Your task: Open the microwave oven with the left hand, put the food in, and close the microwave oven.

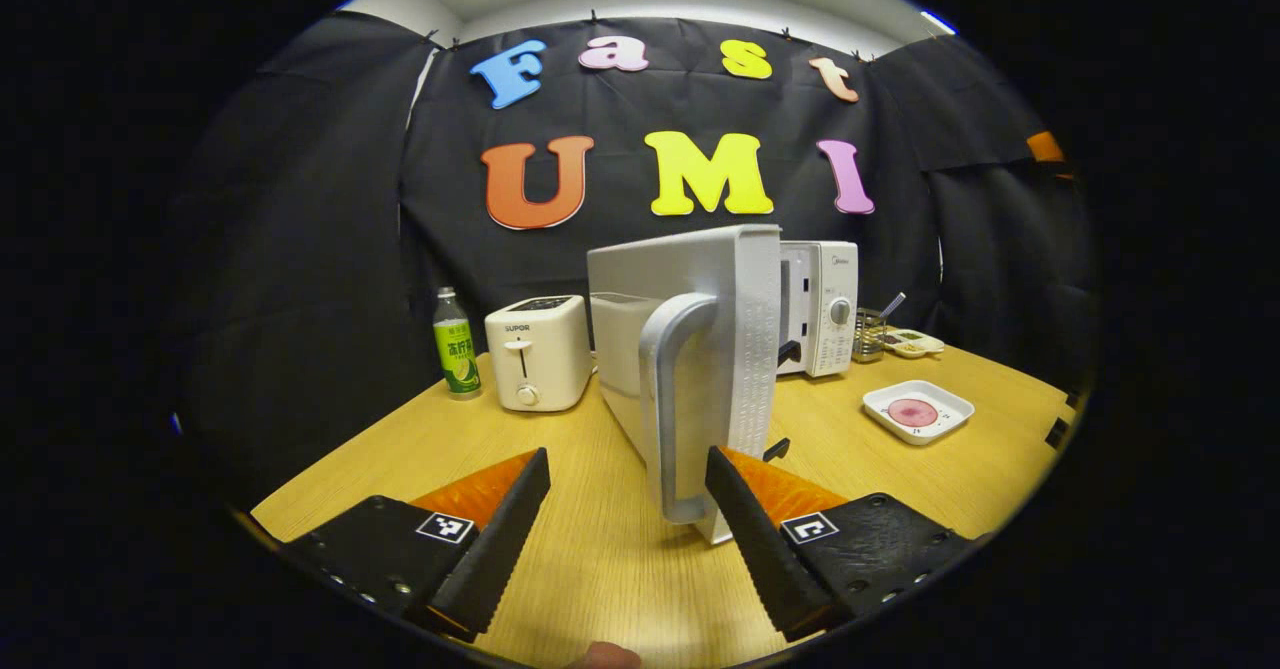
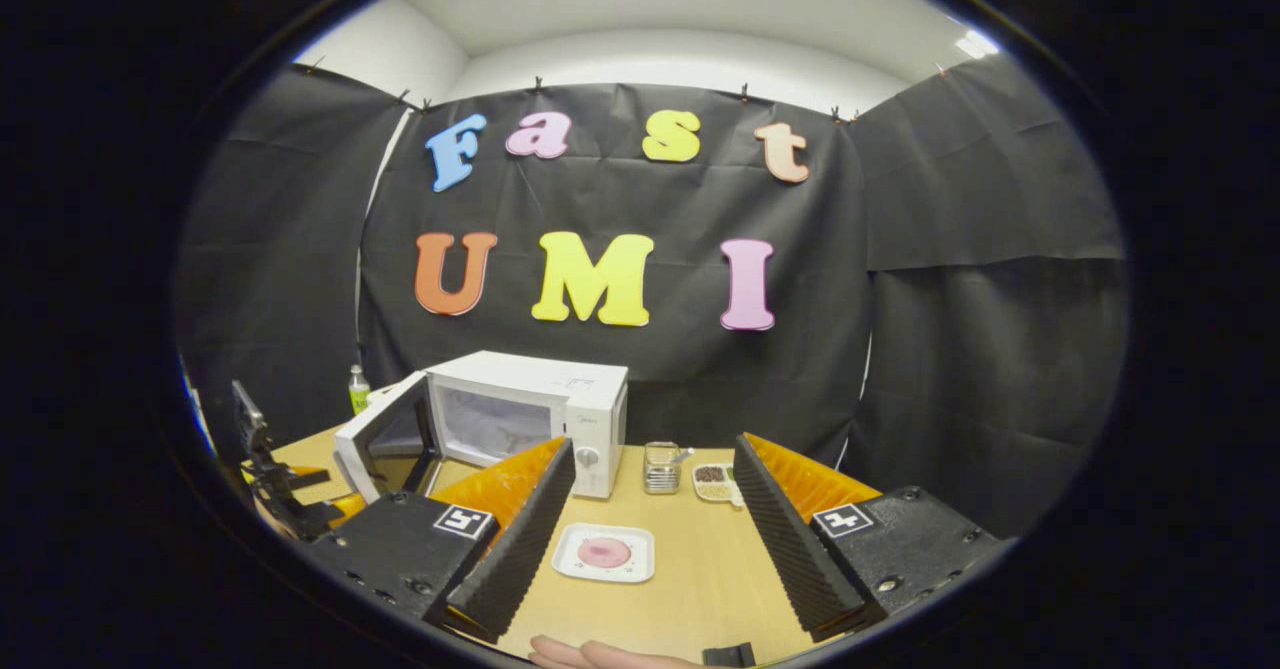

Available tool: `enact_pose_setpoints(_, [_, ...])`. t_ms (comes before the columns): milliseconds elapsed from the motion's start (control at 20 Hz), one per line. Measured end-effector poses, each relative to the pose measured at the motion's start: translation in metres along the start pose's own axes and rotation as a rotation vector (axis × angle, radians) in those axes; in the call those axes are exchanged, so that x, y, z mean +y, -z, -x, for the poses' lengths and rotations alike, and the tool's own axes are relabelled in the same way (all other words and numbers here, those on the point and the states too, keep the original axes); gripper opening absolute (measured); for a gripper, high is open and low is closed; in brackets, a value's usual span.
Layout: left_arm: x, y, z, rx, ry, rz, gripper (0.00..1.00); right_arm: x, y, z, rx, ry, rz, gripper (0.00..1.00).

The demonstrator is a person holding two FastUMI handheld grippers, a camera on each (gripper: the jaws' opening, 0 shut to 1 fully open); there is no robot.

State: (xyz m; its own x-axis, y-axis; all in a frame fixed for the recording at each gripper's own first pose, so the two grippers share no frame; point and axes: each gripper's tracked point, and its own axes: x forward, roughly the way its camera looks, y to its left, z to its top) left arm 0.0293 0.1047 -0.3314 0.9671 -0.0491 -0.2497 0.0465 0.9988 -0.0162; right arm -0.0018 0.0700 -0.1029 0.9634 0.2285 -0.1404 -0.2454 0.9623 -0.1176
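Wood-grain surface (image 1: 600,549) under both tools. Left tool (image 1: 628,509) spread wide, fingers apart; microwave door (image 1: 700,349) swung open, its handle (image 1: 672,399) between the fingers, touching neither that I can tell. Right tool (image 2: 650,519) spread, holding nothing. Food (image 2: 604,552) lies on a white plate (image 2: 576,567) just ahead between its fingers, in front of the microwave (image 2: 530,414).

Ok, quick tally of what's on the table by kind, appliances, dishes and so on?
Appliances: 2, microwave with door open, toaster
Bottles: 1, bottle
Dishes: 2, white plate of food, snack tray
Holders: 1, utensil holder
Total: 6
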Motion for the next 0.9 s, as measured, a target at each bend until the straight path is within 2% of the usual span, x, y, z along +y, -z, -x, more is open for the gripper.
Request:
enact_pose_setpoints(50, [0.007,-0.004,0.008,-0.011,-0.016,0.031,0.94,0.000,0.004,-0.003,0.009,0.002,0.003,1.00])
enact_pose_setpoints(100, [0.013,-0.009,0.021,-0.017,-0.030,0.053,0.94,-0.002,0.009,-0.008,0.024,0.005,0.007,0.92])
enact_pose_setpoints(150, [0.018,-0.014,0.032,-0.020,-0.053,0.067,0.93,-0.003,0.016,-0.015,0.042,0.008,0.006,0.93])
enact_pose_setpoints(200, [0.022,-0.020,0.043,-0.021,-0.071,0.074,0.94,-0.002,0.019,-0.021,0.056,-0.006,-0.001,1.00])
enact_pose_setpoints(350, [0.021,-0.042,0.070,-0.015,-0.089,0.075,0.93,-0.006,0.038,-0.046,0.131,-0.012,-0.006,1.00])
enact_pose_setpoints(450, [0.013,-0.069,0.081,-0.056,-0.081,0.125,0.93,-0.013,0.053,-0.065,0.185,-0.001,-0.002,1.00])
enact_pose_setpoints(500, [0.004,-0.082,0.084,-0.074,-0.063,0.150,0.94,-0.013,0.060,-0.074,0.214,-0.005,-0.001,0.93])
enact_pose_setpoints(600, [0.000,-0.102,0.092,-0.102,-0.056,0.175,0.93,-0.013,0.080,-0.092,0.285,-0.030,-0.003,0.93])
enact_pose_setpoints(650, [-0.003,-0.112,0.097,-0.112,-0.056,0.177,0.93,-0.013,0.091,-0.101,0.324,-0.045,-0.011,1.00])
enact_pose_setpoints(700, [-0.004,-0.121,0.101,-0.120,-0.062,0.176,0.93,-0.012,0.102,-0.109,0.365,-0.061,-0.021,1.00])
enact_pose_setpoints(750, [-0.006,-0.131,0.102,-0.130,-0.068,0.174,0.93,-0.011,0.114,-0.118,0.407,-0.081,-0.030,0.93])
enact_pose_setpoints(800, [-0.008,-0.138,0.106,-0.128,-0.074,0.168,0.94,-0.010,0.126,-0.126,0.453,-0.101,-0.041,1.00])
enact_pose_setpoints(900, [-0.007,-0.152,0.112,-0.133,-0.106,0.164,0.93,-0.012,0.149,-0.145,0.540,-0.123,-0.065,1.00])
